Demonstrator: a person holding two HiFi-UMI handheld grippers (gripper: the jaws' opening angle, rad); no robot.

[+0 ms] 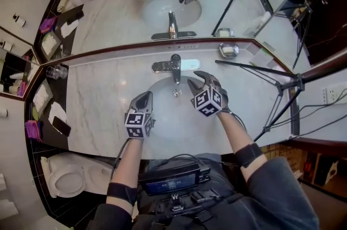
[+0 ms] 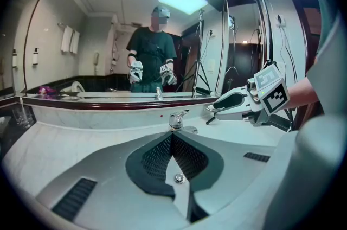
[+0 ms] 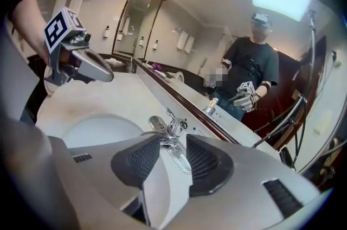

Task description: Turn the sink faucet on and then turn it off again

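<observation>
The chrome faucet stands at the basin's back rim, close under the mirror ledge. The right gripper hangs just beside it, jaws apart, gripping nothing. The left gripper, jaws together, hovers over the basin's left edge, with bare marble counter beyond.

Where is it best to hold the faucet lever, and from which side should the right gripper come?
Grip the faucet lever by its raised free end, from the basin side: the mirror stands close behind it, and the open right gripper faces it from there.
</observation>
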